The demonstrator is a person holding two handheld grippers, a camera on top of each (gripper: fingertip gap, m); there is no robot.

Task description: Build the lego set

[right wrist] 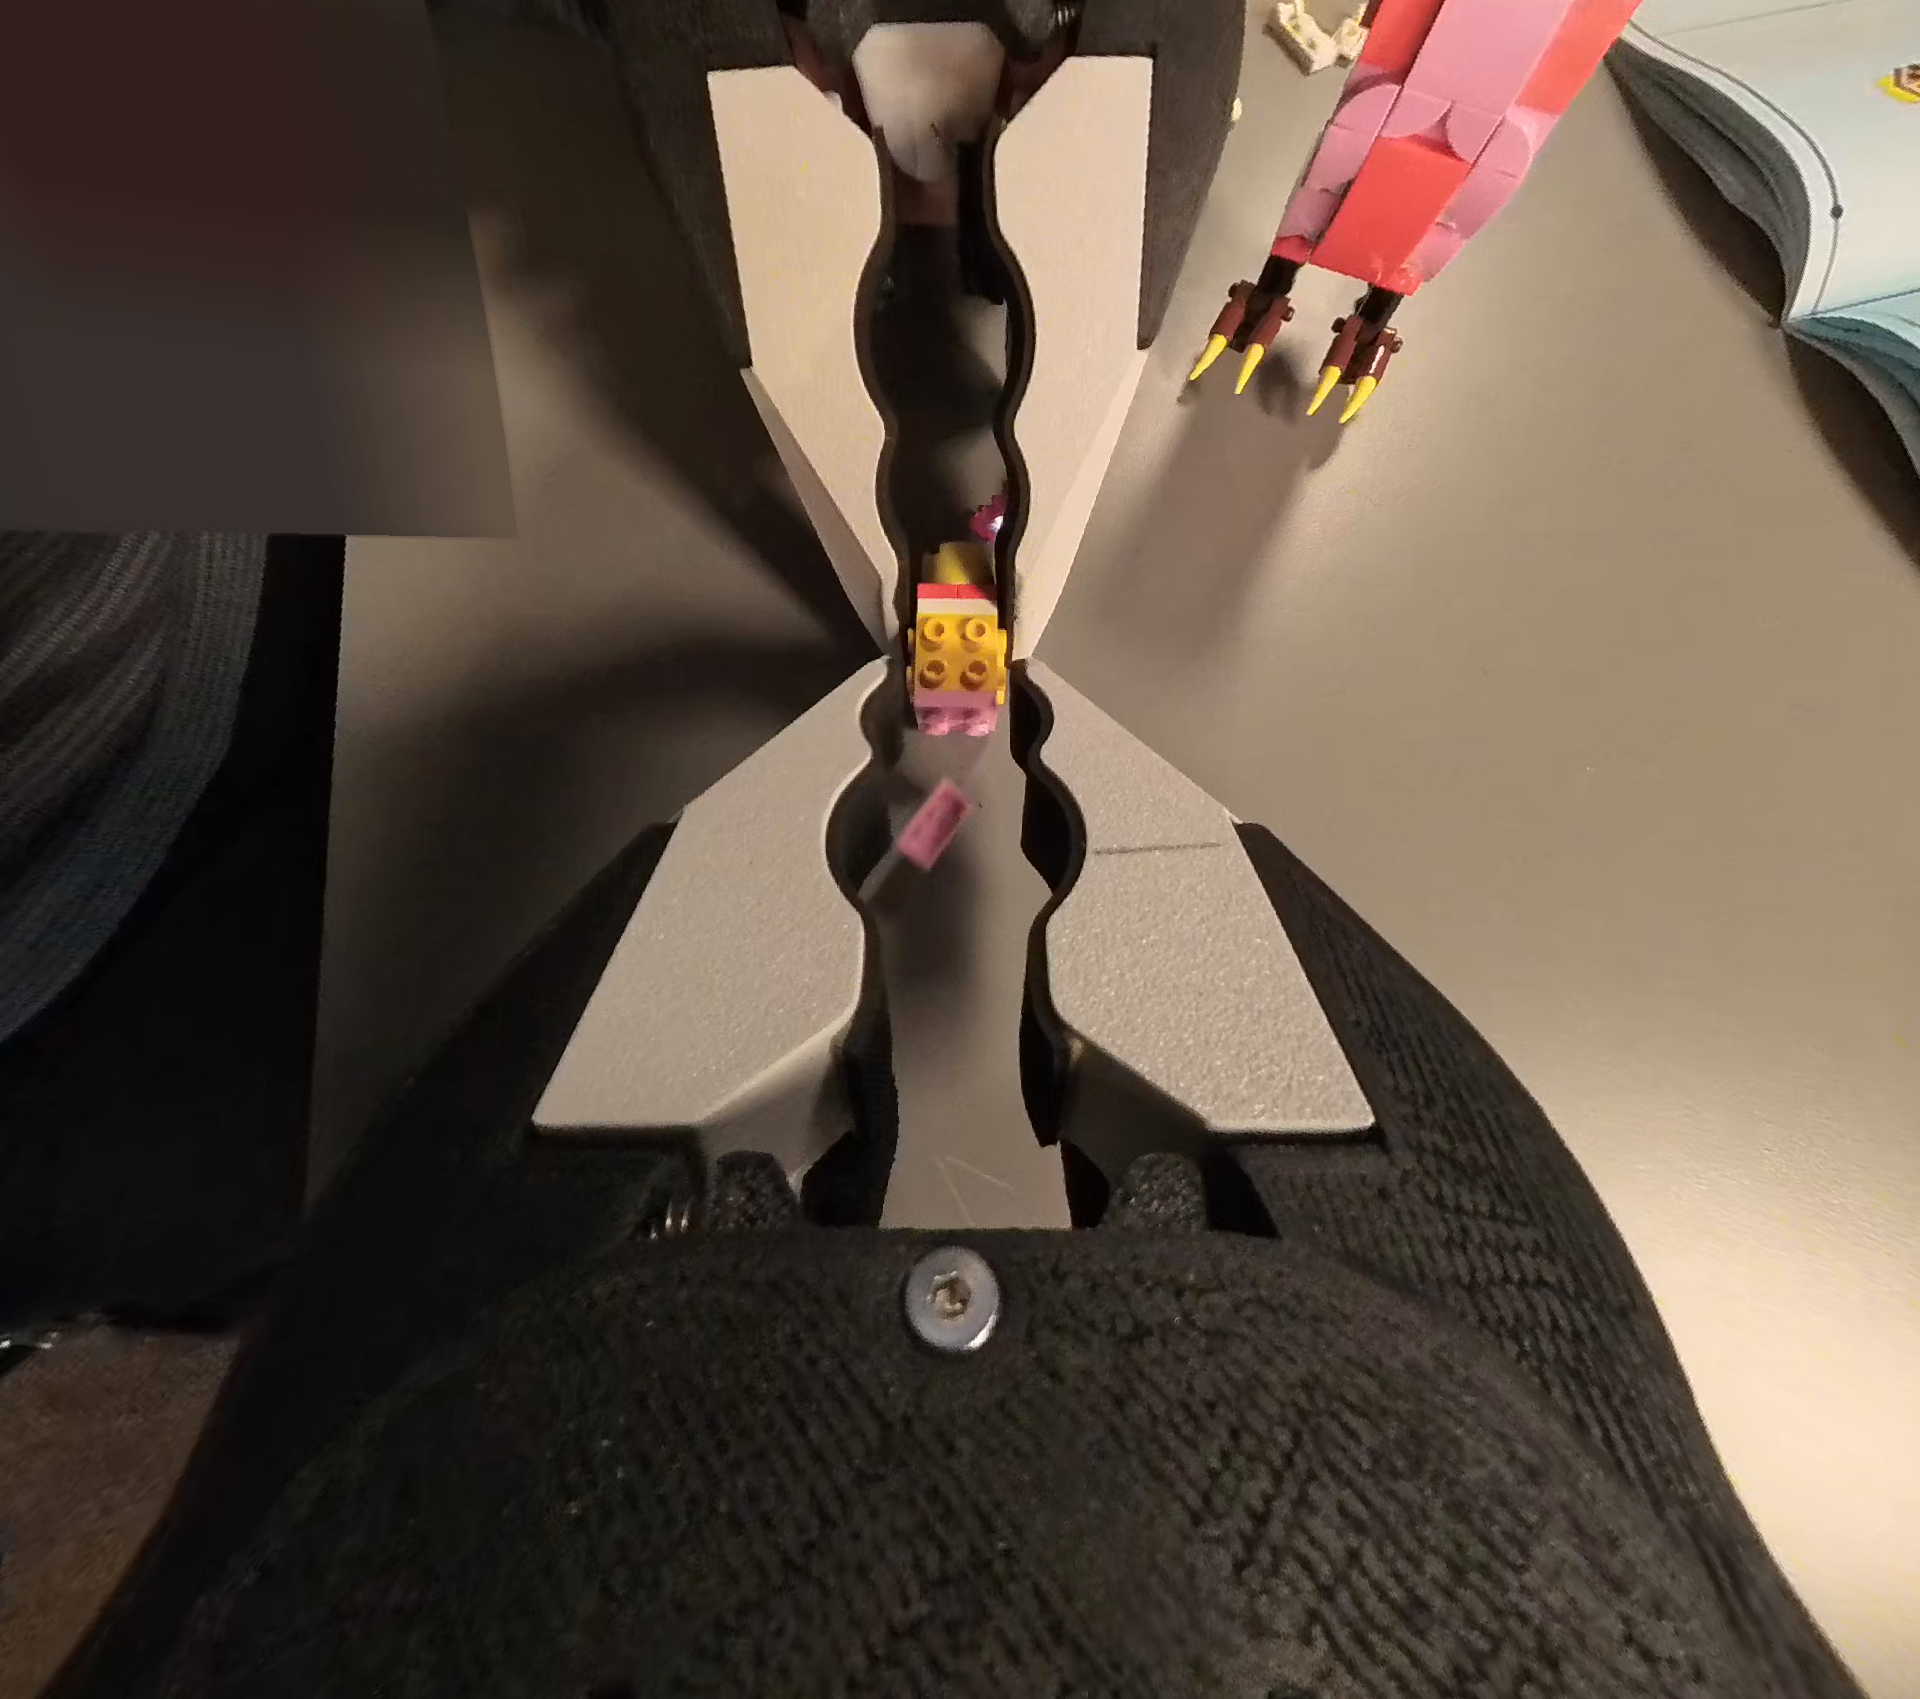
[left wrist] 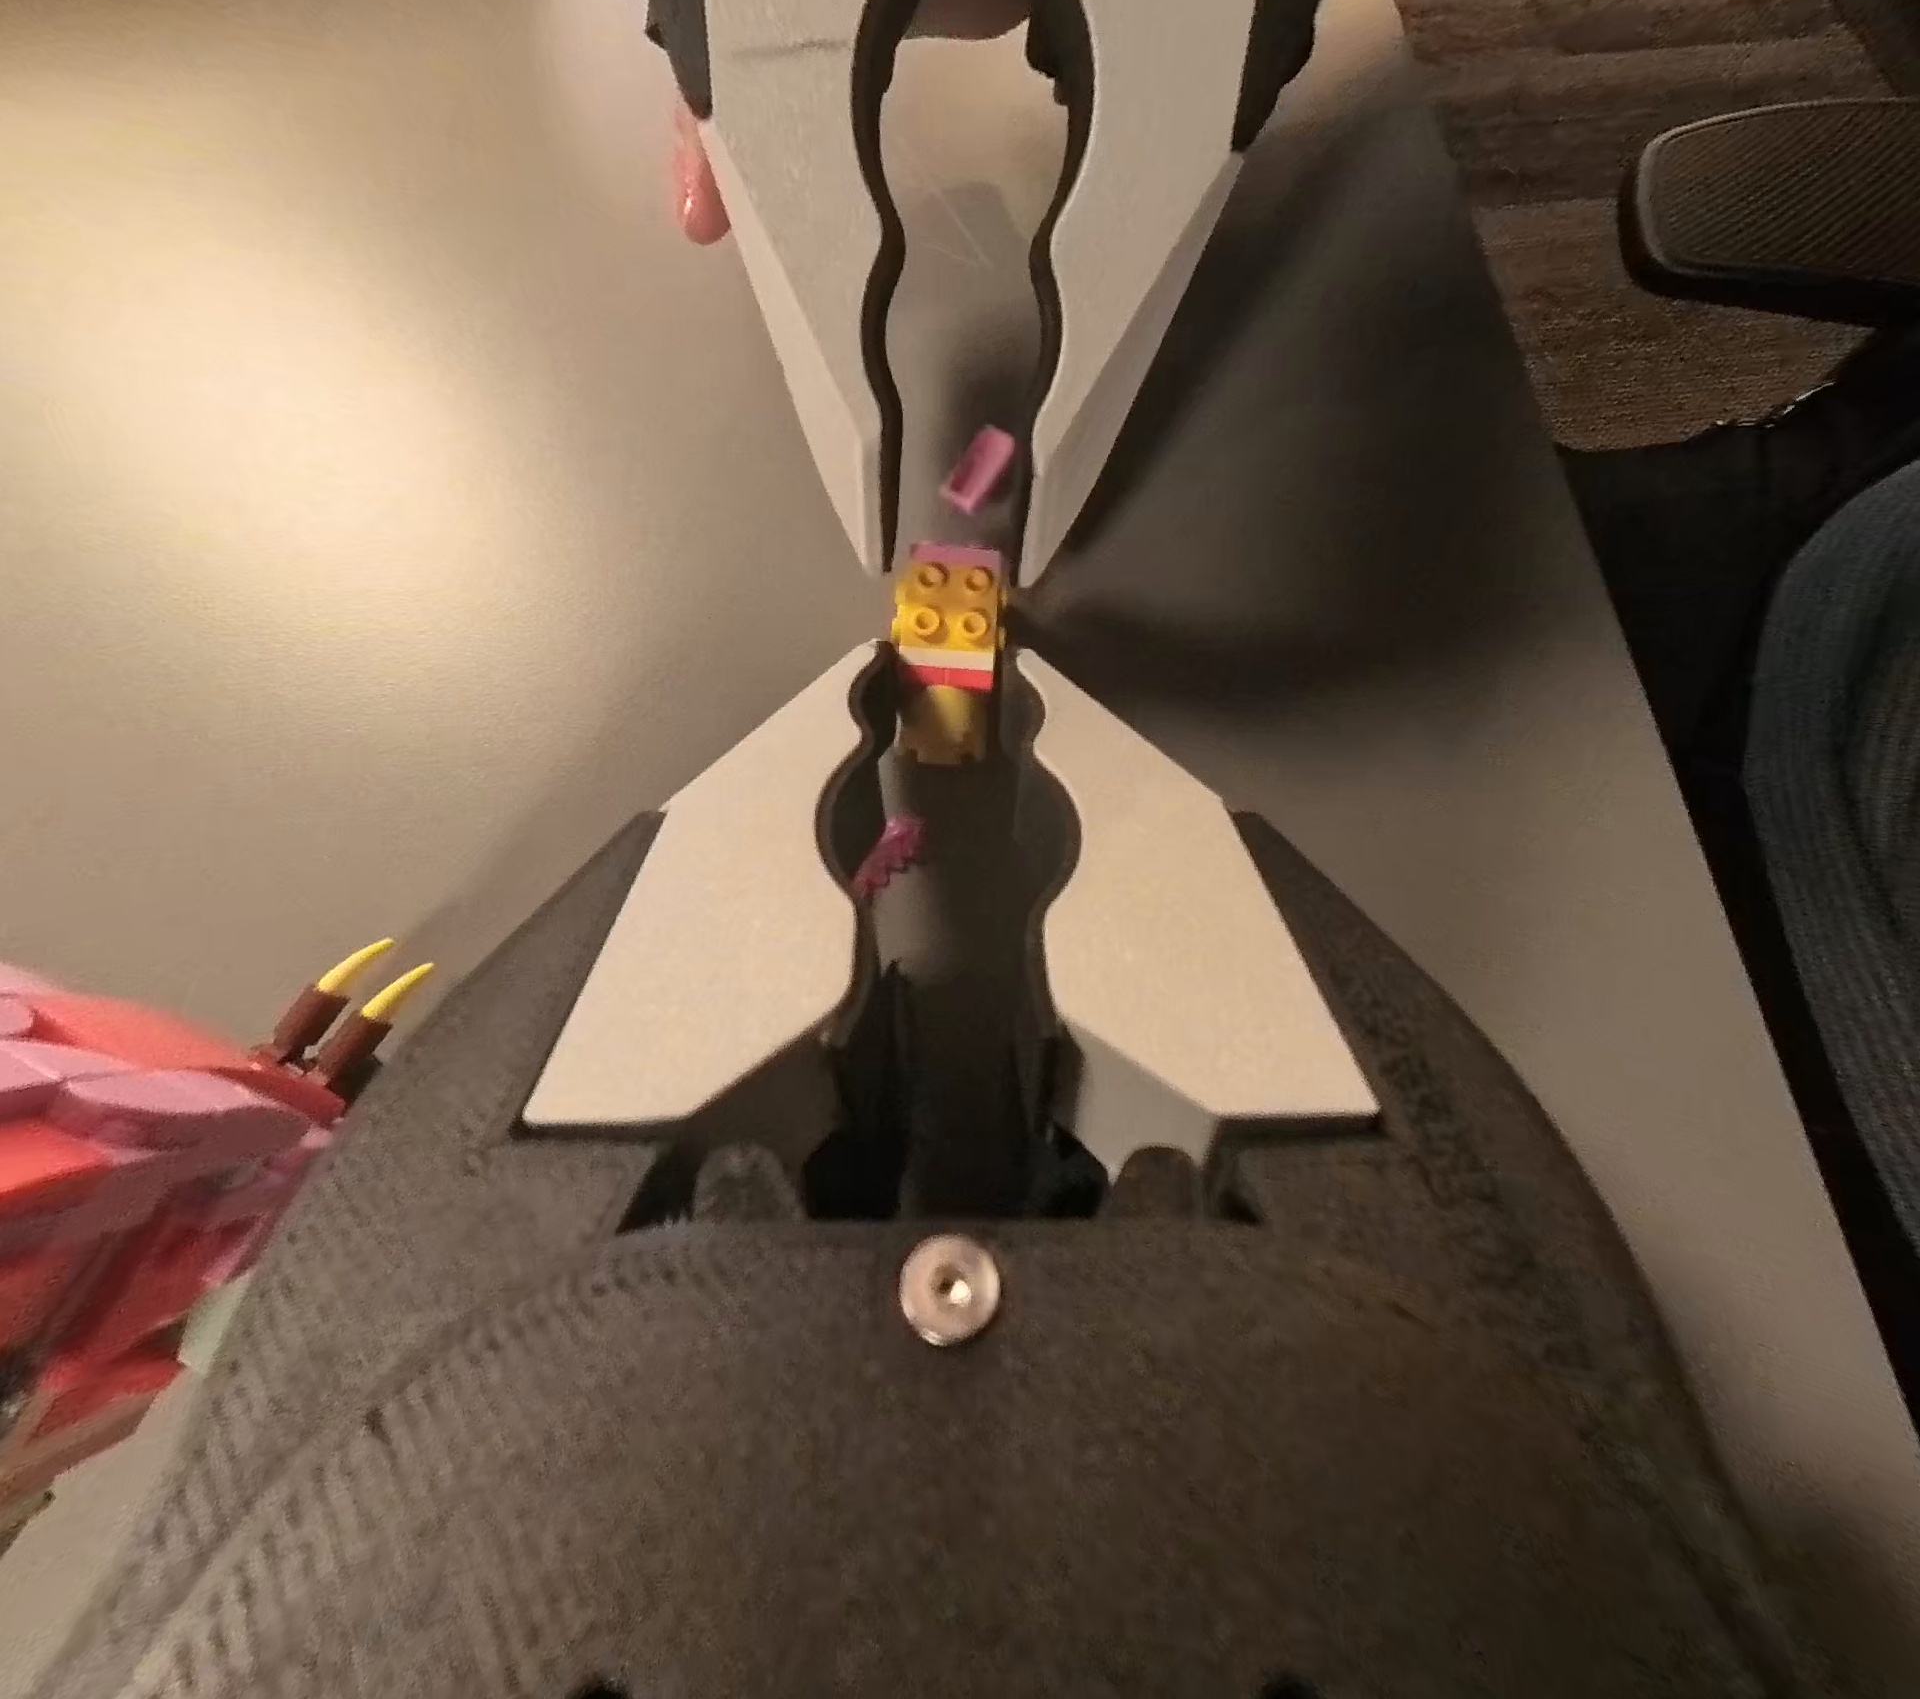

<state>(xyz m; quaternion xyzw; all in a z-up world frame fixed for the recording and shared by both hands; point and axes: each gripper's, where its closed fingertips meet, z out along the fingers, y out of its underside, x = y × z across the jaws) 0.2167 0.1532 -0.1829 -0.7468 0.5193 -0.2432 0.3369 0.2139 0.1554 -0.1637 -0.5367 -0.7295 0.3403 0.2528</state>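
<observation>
A small brick assembly (left wrist: pixel 951 610), yellow with studs, a pink plate on one end and white, red and gold parts on the other, hangs above the grey table (left wrist: pixel 416 402). My left gripper (left wrist: pixel 948 662) is shut on its white, red and gold end. My right gripper (right wrist: pixel 951 667) faces it tip to tip; its pads stand a little off the pink end (right wrist: pixel 954 714), so it is open. A loose pink piece (right wrist: pixel 935 823), blurred, lies between the right fingers, below the assembly; it also shows in the left wrist view (left wrist: pixel 977 477). A magenta spiky piece (left wrist: pixel 888 854) sits under the left fingers.
A red and pink brick creature with yellow claws (right wrist: pixel 1455 91) lies on the table at the right; its claws show in the left wrist view (left wrist: pixel 364 995). An open booklet (right wrist: pixel 1818 39) and small white pieces (right wrist: pixel 1304 34) lie beyond. A chair armrest (left wrist: pixel 1766 215) stands past the table edge. Both grippers' tips are close together, under 4 cm apart.
</observation>
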